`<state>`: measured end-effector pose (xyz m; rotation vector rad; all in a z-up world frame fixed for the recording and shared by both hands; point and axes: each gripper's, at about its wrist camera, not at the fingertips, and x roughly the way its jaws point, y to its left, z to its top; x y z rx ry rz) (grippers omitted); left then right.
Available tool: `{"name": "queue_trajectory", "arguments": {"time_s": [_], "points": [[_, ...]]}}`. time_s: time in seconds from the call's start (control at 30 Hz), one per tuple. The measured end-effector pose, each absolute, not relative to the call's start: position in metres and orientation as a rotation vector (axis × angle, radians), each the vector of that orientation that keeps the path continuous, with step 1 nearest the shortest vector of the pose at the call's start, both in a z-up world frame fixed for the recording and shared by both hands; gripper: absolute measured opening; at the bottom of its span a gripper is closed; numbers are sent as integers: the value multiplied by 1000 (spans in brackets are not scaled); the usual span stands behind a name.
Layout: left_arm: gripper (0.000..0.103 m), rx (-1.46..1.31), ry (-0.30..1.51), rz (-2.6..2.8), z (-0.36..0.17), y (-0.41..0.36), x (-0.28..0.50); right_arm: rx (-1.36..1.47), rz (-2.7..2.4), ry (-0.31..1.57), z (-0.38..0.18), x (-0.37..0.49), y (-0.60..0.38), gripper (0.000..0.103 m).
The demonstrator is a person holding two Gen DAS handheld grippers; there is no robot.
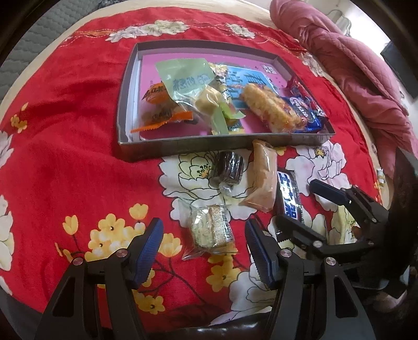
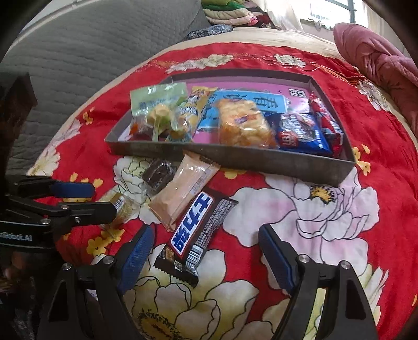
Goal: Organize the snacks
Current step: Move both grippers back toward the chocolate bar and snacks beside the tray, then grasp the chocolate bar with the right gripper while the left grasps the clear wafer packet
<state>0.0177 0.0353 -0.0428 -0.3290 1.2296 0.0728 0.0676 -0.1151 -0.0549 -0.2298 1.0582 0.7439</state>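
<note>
A grey shallow box (image 1: 183, 149) (image 2: 261, 159) on the red floral cloth holds several wrapped snacks. In front of it lie a dark round cookie pack (image 1: 230, 167) (image 2: 158, 172), a tan wafer pack (image 1: 262, 180) (image 2: 183, 191), a brown chocolate bar (image 1: 290, 198) (image 2: 194, 235) and a clear pale snack pack (image 1: 211, 230) (image 2: 122, 206). My left gripper (image 1: 202, 251) is open with the pale pack between its fingers. My right gripper (image 2: 206, 261) is open around the near end of the chocolate bar.
A crumpled pink quilt (image 1: 352, 60) (image 2: 378, 57) lies at the far right. A grey quilted mattress edge (image 2: 91, 52) runs behind the cloth on the left. Folded clothes (image 2: 230, 13) are piled at the back.
</note>
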Motion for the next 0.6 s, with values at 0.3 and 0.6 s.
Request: {"name": "queue_trajectory", "arguments": {"time_s": [0.3, 0.6], "points": [[66, -331, 1251, 67, -51, 31, 20, -282, 694, 1050, -62, 69, -113, 80], [66, -349, 1261, 67, -59, 31, 21, -234, 643, 1048, -61, 84, -128, 63]]}}
